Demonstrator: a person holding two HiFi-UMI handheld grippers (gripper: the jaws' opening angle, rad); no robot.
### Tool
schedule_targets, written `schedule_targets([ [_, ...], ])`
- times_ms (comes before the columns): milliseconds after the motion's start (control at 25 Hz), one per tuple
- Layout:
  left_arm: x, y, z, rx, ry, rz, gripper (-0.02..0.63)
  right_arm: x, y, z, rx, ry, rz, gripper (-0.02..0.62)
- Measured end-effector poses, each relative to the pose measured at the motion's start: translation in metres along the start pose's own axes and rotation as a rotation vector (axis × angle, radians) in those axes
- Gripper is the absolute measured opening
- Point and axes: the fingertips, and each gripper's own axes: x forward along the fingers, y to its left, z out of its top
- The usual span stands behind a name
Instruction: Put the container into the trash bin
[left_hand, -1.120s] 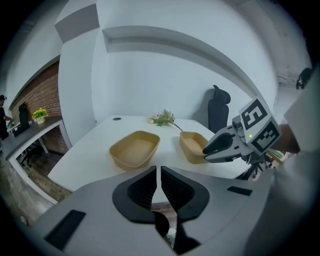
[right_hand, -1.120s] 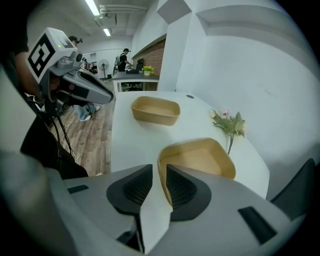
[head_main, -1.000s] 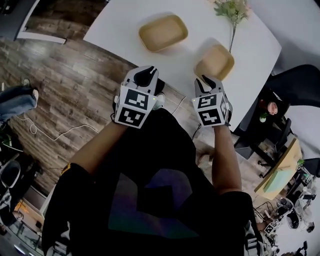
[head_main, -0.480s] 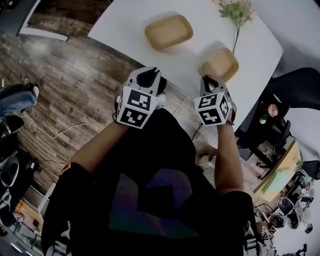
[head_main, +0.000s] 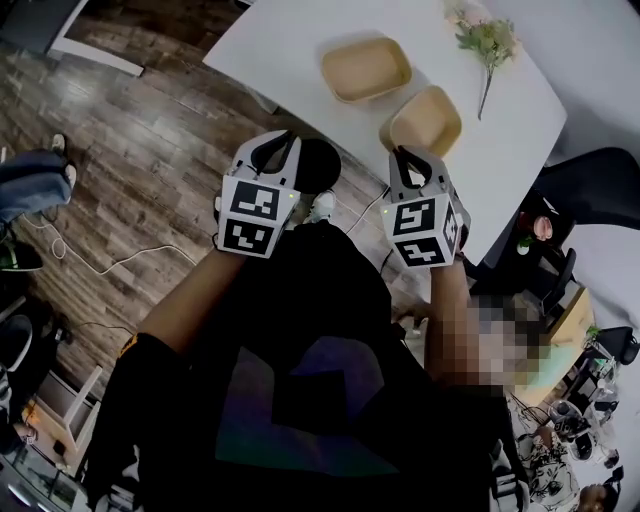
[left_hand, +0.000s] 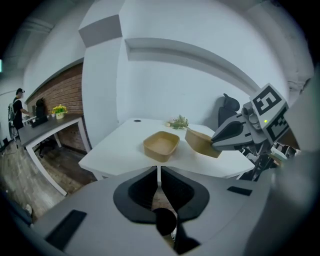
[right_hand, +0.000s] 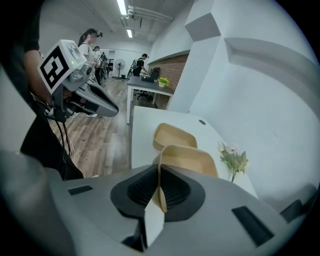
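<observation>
My right gripper (head_main: 405, 160) is shut on the near rim of a tan paper container (head_main: 426, 120), which hangs tilted over the white table's (head_main: 280, 45) front edge. In the right gripper view the rim (right_hand: 161, 187) runs between the closed jaws of this gripper (right_hand: 159, 167). A second tan container (head_main: 366, 68) rests on the table behind it. My left gripper (head_main: 275, 152) is shut with nothing in it, off the table's edge over the wooden floor. The left gripper (left_hand: 158, 172) looks at both containers (left_hand: 161, 145) and the right gripper (left_hand: 240, 134).
A sprig of flowers (head_main: 487, 40) lies on the table at the back right. A dark round object (head_main: 320, 165) sits on the floor beside the left gripper. A black chair (head_main: 590, 180) stands to the right. A white cable (head_main: 110, 268) trails across the floor; people stand far off (right_hand: 90, 37).
The held container has come closer to the second one and now tilts off the table. The left gripper shifted slightly left, uncovering the dark round object.
</observation>
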Motion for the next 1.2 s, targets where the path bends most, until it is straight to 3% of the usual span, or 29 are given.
schedule_targets([
  [560, -0.075, 0.063, -0.049, -0.042, -0.034, 0.024, 0.011, -0.014, 0.121, 0.067, -0.022, -0.030, 0.083, 0.032],
  [880, -0.104, 0.093, -0.089, -0.070, -0.005, 0.049, 0.011, -0.008, 0.191, 0.093, -0.035, -0.051, 0.185, 0.032],
  [1200, -0.096, 0.099, -0.132, -0.079, 0.082, 0.054, 0.011, 0.030, 0.239, 0.074, 0.046, -0.029, 0.331, 0.032],
])
